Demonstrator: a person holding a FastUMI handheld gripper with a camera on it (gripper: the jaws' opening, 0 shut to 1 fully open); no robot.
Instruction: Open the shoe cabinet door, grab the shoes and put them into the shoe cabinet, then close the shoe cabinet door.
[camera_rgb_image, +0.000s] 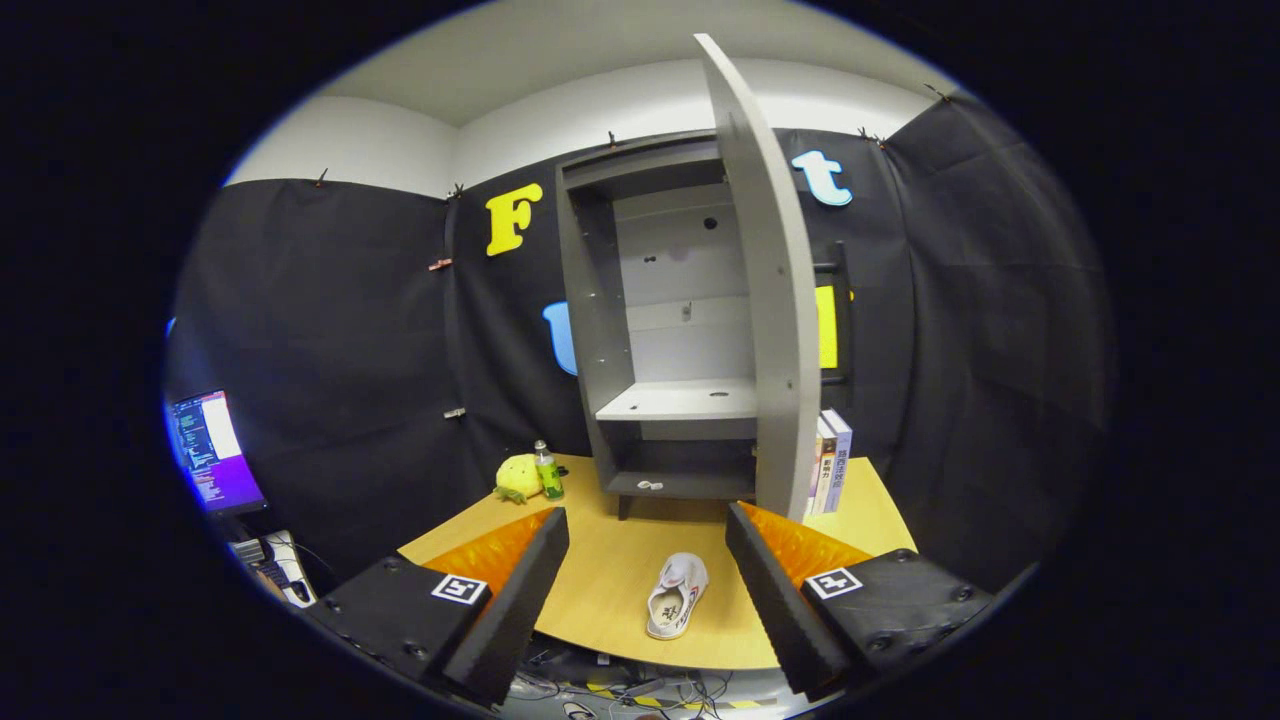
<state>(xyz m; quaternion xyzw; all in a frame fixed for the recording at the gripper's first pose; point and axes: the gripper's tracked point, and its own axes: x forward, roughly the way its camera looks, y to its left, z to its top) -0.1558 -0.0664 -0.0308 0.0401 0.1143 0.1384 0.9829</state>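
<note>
A grey shoe cabinet (610, 330) stands at the back of the wooden table (600, 590). Its door (775, 320) is swung wide open toward me, hinged on the right. Inside are a pale shelf (685, 400) and a darker bottom shelf, with no shoe on either. A white shoe (677, 596) lies on the table between my fingers, its opening facing up. My gripper (647, 535) is open, held well back from the cabinet and above the table's near edge, with nothing in its grasp.
A yellow plush toy (518, 477) and a green bottle (547, 471) sit left of the cabinet. Upright books (830, 462) stand to its right, behind the open door. A monitor (212, 452) and keyboard are far left, off the table. Cables lie on the floor below.
</note>
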